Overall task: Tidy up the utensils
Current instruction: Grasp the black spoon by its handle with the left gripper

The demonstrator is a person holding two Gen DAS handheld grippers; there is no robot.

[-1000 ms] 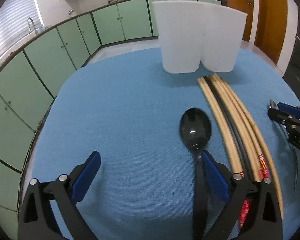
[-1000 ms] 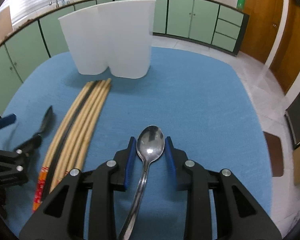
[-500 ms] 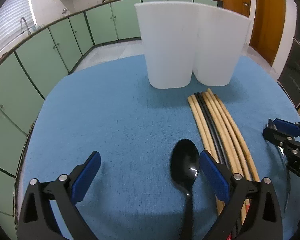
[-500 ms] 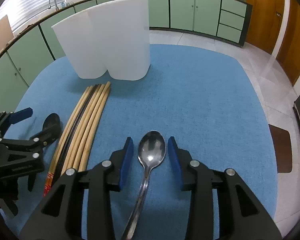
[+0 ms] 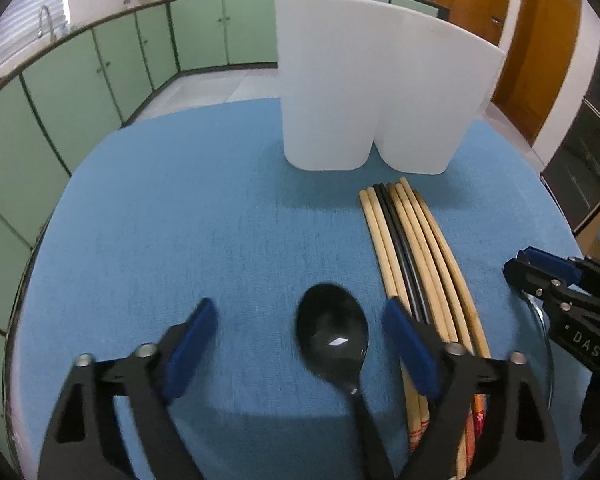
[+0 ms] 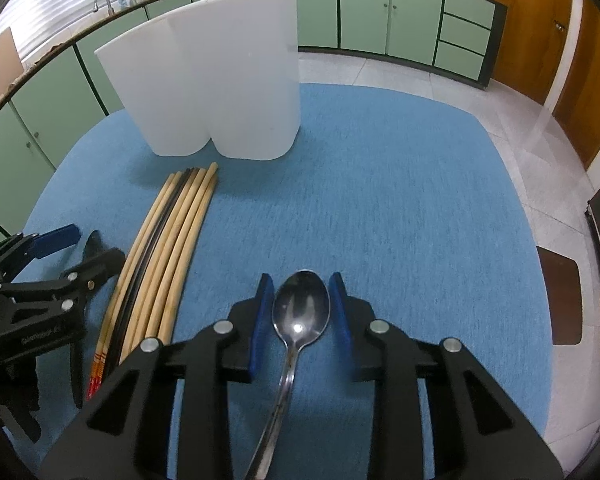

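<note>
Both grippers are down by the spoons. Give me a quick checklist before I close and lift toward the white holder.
1. Left gripper open around the black spoon: ok, bowl sits between the pads.
2. Right gripper straddling the metal spoon: ok, pads close beside the bowl; contact cannot tell.
3. Left gripper's right pad clear of the chopsticks: not ok, it overlaps them.
4. White holder upright: ok.
5. Holder compartments free: cannot tell, interior hidden.
</note>
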